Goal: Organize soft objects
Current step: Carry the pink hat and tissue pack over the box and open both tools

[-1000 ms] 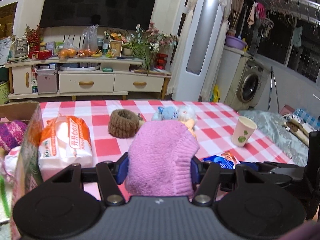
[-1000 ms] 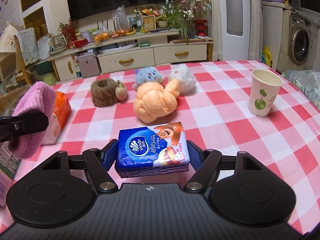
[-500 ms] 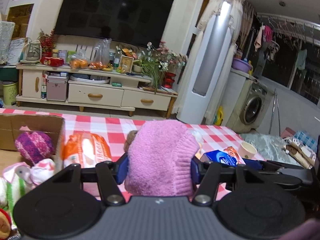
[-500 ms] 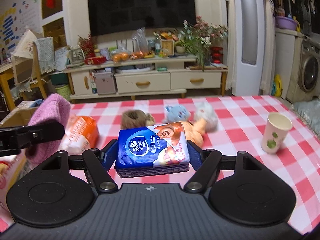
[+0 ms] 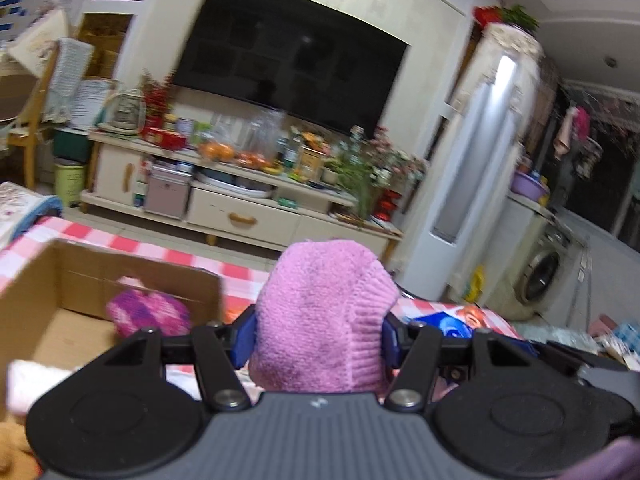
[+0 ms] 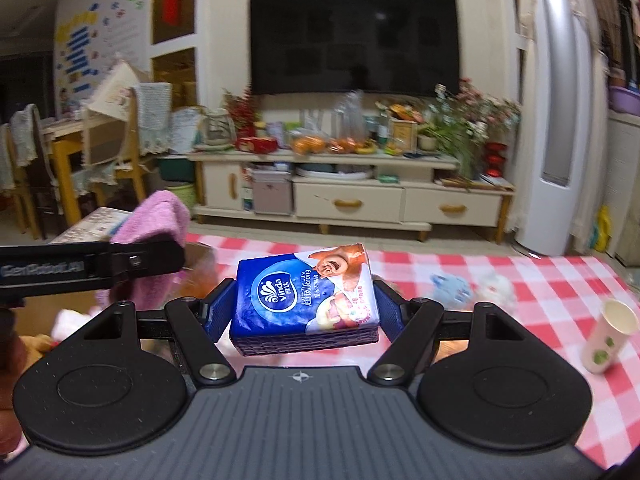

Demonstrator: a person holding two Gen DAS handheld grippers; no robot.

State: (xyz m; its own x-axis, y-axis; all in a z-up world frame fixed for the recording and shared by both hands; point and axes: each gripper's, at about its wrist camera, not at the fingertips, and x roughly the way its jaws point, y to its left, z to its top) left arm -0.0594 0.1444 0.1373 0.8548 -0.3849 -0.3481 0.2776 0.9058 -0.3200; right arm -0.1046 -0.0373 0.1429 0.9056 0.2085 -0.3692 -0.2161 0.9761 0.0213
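The left tool (image 5: 320, 334) grips a pink knit hat (image 5: 322, 316) between its fingers, with an open cardboard box (image 5: 52, 280) ahead to its left. The right tool (image 6: 304, 308) clamps a blue Vinda tissue pack (image 6: 304, 300) above the checkered bench (image 6: 540, 280); a paper cup (image 6: 610, 336) stands to its right.

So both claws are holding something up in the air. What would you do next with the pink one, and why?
Probably carry the left gripper a little further left over the open box, then let go. It is shut on the pink knit hat, which hangs just right of the box's near wall, and a purple knit thing already lies inside. The right gripper holds its tissue pack alongside.
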